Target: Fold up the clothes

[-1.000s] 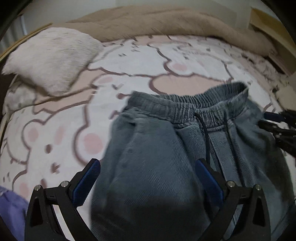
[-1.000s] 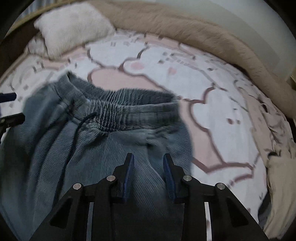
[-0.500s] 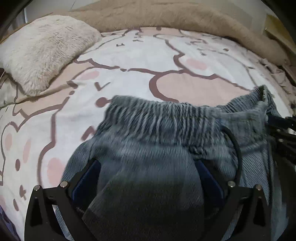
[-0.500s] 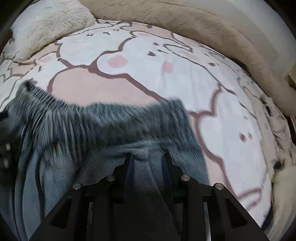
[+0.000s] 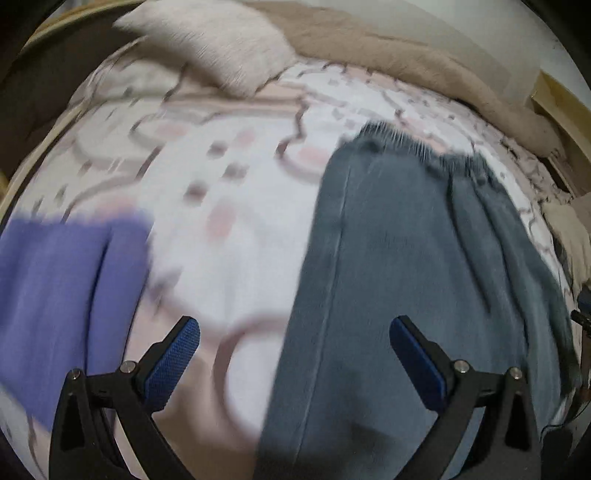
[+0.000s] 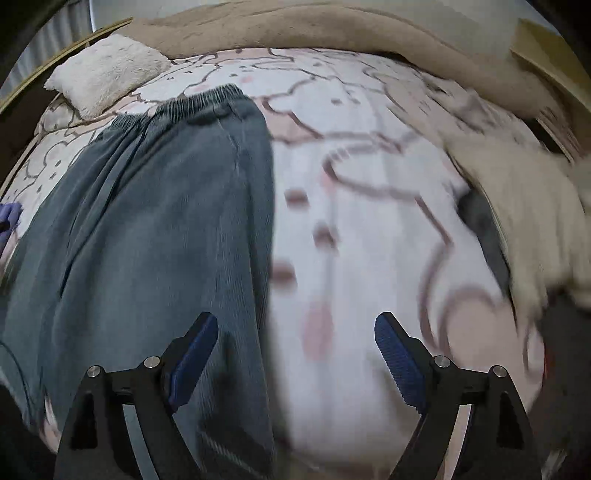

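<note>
Grey-blue trousers (image 5: 406, 258) with an elastic waistband lie stretched out flat on the bed, waistband at the far end. In the right wrist view the trousers (image 6: 155, 221) fill the left half. My left gripper (image 5: 295, 343) is open and empty, raised over the trousers' left edge. My right gripper (image 6: 295, 339) is open and empty, raised over their right edge. Both views are motion-blurred.
The bed has a pink and white cartoon sheet (image 5: 229, 229). A purple garment (image 5: 62, 288) lies at the left. A fluffy white pillow (image 6: 103, 74) and a tan blanket (image 6: 295, 26) lie at the far end. A cream garment (image 6: 524, 206) lies at the right.
Both grippers have let go of the trousers and pulled back and up. The right jaws, shut on the fabric before, now stand wide open. The trousers now lie flat.
</note>
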`<state>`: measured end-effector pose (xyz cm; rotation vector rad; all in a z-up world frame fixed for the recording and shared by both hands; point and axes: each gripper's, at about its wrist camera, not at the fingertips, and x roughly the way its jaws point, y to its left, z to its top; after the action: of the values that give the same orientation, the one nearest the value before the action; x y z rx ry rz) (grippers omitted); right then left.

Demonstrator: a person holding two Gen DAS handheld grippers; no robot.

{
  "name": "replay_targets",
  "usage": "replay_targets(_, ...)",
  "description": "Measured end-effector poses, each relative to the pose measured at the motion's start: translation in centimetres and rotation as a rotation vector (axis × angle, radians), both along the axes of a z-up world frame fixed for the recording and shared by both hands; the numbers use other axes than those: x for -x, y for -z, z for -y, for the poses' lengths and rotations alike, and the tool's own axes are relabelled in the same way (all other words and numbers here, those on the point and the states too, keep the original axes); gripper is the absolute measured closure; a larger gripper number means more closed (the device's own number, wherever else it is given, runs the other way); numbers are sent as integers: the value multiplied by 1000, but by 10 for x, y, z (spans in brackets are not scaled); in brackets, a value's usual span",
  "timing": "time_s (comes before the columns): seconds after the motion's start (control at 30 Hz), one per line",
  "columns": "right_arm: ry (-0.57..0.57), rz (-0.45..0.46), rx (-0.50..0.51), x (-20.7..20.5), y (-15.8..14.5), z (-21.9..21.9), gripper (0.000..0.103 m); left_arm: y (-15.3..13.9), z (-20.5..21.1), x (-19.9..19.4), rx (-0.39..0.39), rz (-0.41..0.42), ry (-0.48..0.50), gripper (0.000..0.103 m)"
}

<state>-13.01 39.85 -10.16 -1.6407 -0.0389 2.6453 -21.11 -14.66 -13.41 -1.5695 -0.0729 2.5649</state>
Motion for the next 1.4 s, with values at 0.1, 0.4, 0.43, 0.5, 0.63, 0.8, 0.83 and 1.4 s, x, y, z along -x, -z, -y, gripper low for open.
replay_targets(0.1,19,-6,14,-49,-2,-4,16,14,5,-36,6,39,12,0)
replay_targets(0.4,-83,-43,-21,-99,-9,38,17,1,-63,-90,96,-94,163,0)
replay_targets(0.43,-84,-45,-66,-99,-6,41,17,-9,-79,-96,76,-119,200,0)
replay_targets(0.5,-87,-48,-155,-97,-1,45,17,-25,-113,-109,15,-149,271,0)
replay_targets(0.63,34,-13,-376,-96,22,12,30,-38,-189,-136,-137,-145,433,0)
replay_targets(0.8,291,29,-283,-130,23,-60,30,-23,-280,-162,-134,-163,605,0)
replay_targets(0.83,315,1,-207,-139,15,-67,30,-16,-297,-164,-129,-169,621,0)
replay_targets(1.4,-37,21,20,-79,28,39,41,55,-317,-208,38,-175,846,0)
